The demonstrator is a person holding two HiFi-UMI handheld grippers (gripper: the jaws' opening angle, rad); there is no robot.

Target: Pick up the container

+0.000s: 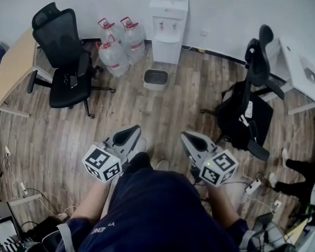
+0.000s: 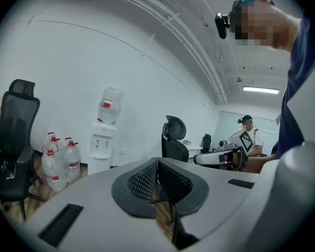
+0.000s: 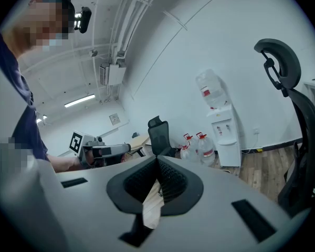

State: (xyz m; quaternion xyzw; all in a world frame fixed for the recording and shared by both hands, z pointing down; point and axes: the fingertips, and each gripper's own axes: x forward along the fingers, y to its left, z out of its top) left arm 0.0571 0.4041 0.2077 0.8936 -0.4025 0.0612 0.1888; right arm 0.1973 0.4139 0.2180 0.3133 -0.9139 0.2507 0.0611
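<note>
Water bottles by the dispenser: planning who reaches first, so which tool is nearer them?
Left. The left tool sits almost straight below the water bottles in the head view; the right tool is level with it but farther right. Both are well short of them.

Wood floor (image 1: 163,112) on the near side of the container (image 1: 156,79) is wide open, easy lane straight in. Water dispenser (image 1: 168,30) stands right behind it, water jugs (image 1: 118,51) crowd its left, a black chair (image 1: 58,35) sits further out left and a second chair (image 1: 257,62) further out right.
</note>
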